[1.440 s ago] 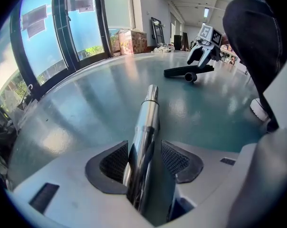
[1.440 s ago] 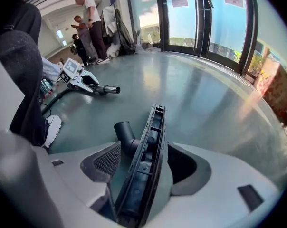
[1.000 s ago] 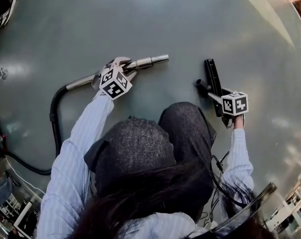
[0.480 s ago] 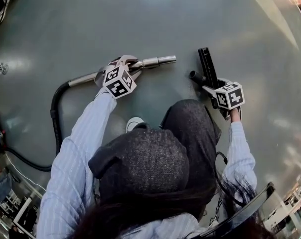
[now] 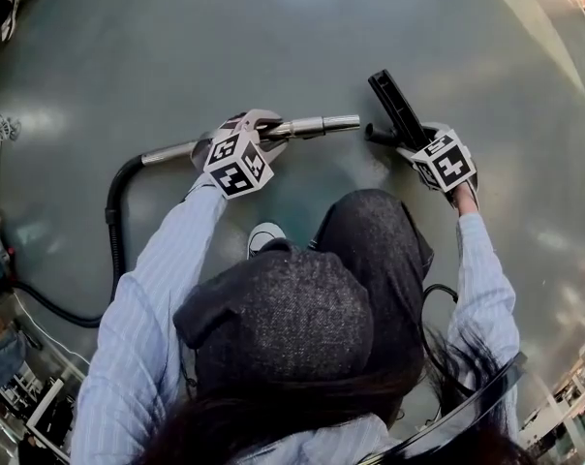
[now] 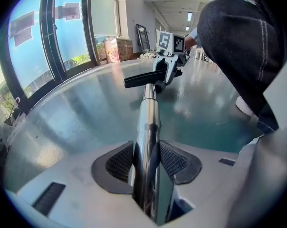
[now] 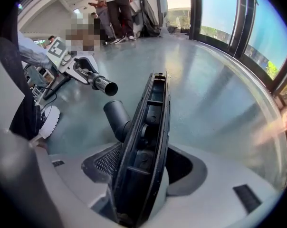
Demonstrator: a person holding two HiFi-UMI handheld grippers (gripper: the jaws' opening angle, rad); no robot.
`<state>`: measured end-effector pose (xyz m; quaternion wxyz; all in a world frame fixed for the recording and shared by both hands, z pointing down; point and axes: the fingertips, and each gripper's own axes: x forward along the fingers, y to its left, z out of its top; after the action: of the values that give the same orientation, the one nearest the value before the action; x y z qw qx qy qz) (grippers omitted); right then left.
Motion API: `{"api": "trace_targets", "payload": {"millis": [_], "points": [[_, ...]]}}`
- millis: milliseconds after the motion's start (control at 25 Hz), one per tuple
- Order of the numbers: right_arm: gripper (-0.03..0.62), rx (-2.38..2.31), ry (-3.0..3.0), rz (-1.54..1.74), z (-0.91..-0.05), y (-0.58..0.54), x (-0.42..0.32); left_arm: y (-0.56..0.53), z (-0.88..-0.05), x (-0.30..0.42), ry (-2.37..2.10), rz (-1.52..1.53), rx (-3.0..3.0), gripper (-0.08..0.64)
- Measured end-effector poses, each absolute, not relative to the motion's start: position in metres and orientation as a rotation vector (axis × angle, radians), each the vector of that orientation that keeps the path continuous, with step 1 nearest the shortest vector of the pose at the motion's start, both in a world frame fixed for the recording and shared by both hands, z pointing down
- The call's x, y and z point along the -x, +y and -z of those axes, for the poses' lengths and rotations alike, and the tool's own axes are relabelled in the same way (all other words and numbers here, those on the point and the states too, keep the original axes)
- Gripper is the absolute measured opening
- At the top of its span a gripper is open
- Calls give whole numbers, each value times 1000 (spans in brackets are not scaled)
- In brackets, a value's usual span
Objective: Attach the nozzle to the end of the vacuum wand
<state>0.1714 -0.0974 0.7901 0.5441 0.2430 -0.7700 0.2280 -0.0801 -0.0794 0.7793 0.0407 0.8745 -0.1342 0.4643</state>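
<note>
Swung closer than before, nozzle (image 5: 394, 105) clenched in right tongs (image 7: 142, 172) faces wand (image 5: 317, 124) gripped by left tongs (image 6: 147, 163), knee (image 5: 375, 226) close beside.

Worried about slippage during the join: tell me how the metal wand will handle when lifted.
The wand looks polished metal: probably stiff but slippery in the left tongs. Round, so it may roll. The trailing hose likely drags its rear end.

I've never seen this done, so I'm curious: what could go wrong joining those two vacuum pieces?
The nozzle socket looks off-line from the wand tip, so pushing could jam. The smooth wand might slide in the left gripper jaws. The hose may drag it sideways.
</note>
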Motion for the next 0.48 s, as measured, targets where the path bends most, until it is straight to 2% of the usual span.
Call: {"api": "trace_targets", "payload": {"millis": [480], "points": [[279,-535,-1868,-393,-766,-115,-132,-71,-776,86,-370,-1459,-2669,170]]}}
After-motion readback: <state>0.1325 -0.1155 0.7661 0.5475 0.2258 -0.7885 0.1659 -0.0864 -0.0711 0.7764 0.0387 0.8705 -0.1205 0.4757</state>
